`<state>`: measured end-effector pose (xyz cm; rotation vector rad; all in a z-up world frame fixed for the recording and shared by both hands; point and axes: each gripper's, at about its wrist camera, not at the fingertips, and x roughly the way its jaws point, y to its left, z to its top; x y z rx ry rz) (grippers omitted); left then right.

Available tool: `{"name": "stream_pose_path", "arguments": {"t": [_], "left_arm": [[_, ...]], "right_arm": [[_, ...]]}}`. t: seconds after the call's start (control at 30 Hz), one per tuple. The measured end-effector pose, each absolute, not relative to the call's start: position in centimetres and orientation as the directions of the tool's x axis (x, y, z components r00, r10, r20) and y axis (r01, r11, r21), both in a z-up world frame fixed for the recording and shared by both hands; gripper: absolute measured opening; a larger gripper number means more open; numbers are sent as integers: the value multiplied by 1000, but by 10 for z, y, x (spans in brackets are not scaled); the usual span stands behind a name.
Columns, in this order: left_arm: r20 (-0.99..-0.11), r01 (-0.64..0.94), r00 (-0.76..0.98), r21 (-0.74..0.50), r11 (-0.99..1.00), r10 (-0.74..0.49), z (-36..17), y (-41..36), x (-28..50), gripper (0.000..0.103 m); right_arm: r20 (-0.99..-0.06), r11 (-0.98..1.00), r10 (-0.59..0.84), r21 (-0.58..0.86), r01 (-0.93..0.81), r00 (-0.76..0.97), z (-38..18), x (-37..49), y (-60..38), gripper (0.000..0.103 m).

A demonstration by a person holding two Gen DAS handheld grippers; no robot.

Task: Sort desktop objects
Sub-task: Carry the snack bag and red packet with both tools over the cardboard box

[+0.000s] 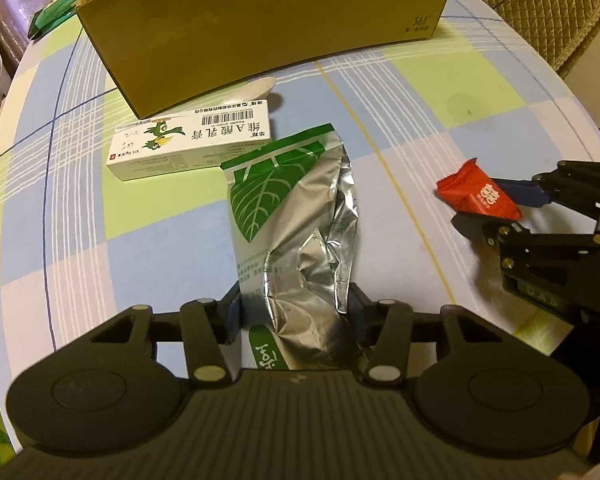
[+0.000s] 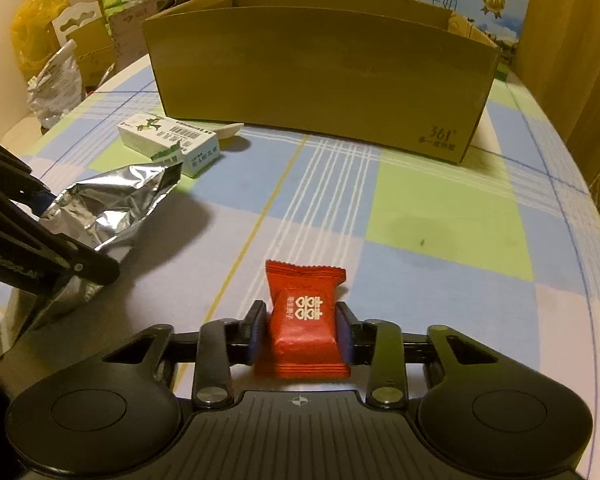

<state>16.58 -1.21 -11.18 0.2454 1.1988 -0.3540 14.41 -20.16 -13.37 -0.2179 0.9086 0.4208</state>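
Observation:
My left gripper (image 1: 296,314) is shut on a crumpled silver foil pouch (image 1: 300,216) with a green leaf print, held just above the checked tablecloth. In the right wrist view the same foil pouch (image 2: 112,208) sticks out of the left gripper (image 2: 60,256) at the left edge. My right gripper (image 2: 302,334) is shut on a red candy packet (image 2: 304,320) with white characters. From the left wrist view the red candy packet (image 1: 478,196) shows in the right gripper (image 1: 496,204) at the right. An open brown cardboard box (image 1: 260,28) (image 2: 320,76) stands ahead of both.
A white and green medicine carton (image 1: 192,144) (image 2: 168,142) lies in front of the box, with a pale spoon (image 1: 256,88) (image 2: 228,131) behind it. Bags and cartons (image 2: 72,56) crowd the area beyond the table's left side. A milk carton (image 2: 460,0) stands behind the box.

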Motion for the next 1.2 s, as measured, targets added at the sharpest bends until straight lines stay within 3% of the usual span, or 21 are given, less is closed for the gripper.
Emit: {"name": "stream_pose_path", "arguments": {"t": [0.27,1.2], "left_arm": [[-926,406,348,9,914,-146,-99,-19,161,46],[-890,427,417,10,904,-187,-50,-19,151,46]], "right_arm": [[-752,907,281,6,-421,596,-123,142,-207,31],[-741,928,309,97,-360,596,-78,137,-223,31]]}}
